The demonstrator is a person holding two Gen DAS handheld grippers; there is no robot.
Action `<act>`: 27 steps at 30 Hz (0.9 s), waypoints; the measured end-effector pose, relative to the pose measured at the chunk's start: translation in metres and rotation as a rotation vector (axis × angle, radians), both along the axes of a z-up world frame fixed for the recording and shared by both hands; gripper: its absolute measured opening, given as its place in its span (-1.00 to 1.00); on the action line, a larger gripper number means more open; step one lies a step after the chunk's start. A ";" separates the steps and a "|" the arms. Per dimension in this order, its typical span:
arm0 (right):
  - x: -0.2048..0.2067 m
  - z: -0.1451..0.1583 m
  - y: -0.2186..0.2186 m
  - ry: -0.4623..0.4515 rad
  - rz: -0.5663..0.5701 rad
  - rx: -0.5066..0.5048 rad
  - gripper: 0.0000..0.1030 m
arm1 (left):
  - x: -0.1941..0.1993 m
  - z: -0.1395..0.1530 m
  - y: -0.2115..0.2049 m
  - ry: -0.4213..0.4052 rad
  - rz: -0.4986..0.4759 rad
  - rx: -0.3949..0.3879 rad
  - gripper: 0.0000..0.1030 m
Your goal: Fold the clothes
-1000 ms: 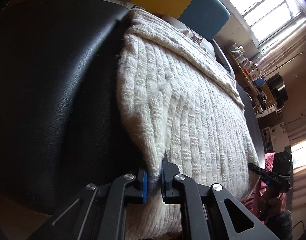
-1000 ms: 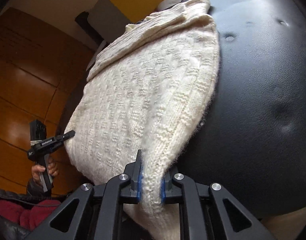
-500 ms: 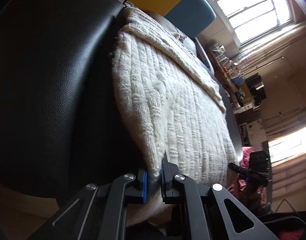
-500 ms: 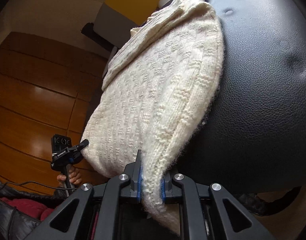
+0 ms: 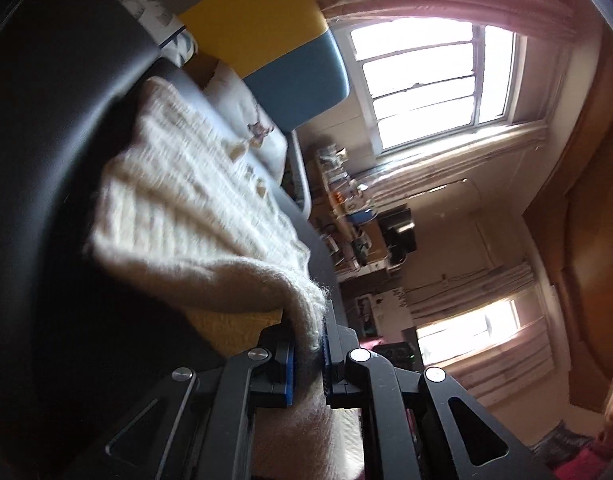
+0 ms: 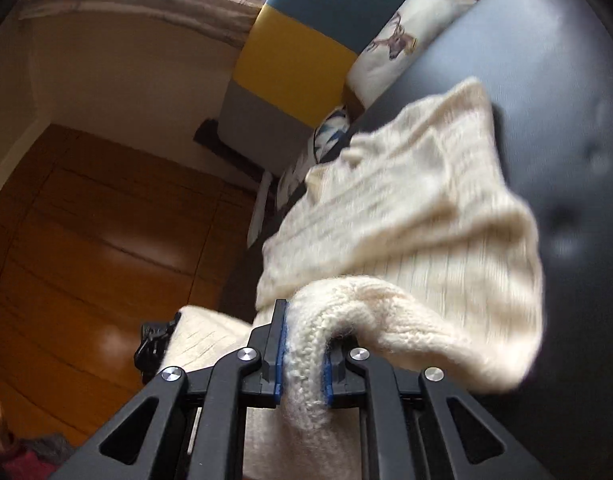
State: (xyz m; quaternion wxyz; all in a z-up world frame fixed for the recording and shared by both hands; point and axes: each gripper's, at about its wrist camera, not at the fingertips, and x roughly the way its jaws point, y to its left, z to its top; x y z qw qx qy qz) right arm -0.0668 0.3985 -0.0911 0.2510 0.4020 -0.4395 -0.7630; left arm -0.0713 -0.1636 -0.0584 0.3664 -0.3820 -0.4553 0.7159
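A cream knitted sweater [image 5: 194,208] lies on a black leather seat [image 5: 46,160]. Its near hem is lifted off the seat and curls back over the rest. My left gripper [image 5: 308,356] is shut on one corner of that hem, the knit pinched between the blue pads. In the right wrist view the same sweater [image 6: 418,216] folds over itself, and my right gripper [image 6: 302,356] is shut on the other hem corner, a thick roll of knit between its pads. The left gripper [image 6: 154,340] shows small at the lower left there, behind the raised hem.
A yellow, blue and grey cushion block [image 6: 298,68] and a white pillow with a deer print [image 6: 398,44] stand at the seat's far end. Bright windows [image 5: 430,84] and a cluttered shelf [image 5: 346,208] lie beyond. Wooden floor [image 6: 86,240] runs along the seat's left side.
Both grippers have lifted the near hem and carried it forward over the sweater, which lay flat before. The cameras have tipped up, so the room beyond comes into view.
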 end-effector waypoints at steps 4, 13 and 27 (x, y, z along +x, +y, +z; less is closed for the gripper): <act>-0.076 -0.045 0.023 -0.210 -0.142 -0.010 -0.57 | -0.089 -0.023 0.000 -0.131 0.117 -0.035 -0.80; -0.080 -0.066 0.022 -0.171 -0.117 -0.051 -0.71 | -0.168 -0.089 0.014 -0.340 0.187 -0.144 -0.80; 0.007 -0.035 -0.001 -0.195 0.029 -0.075 -0.10 | -0.053 -0.066 0.007 -0.289 0.137 -0.232 -0.77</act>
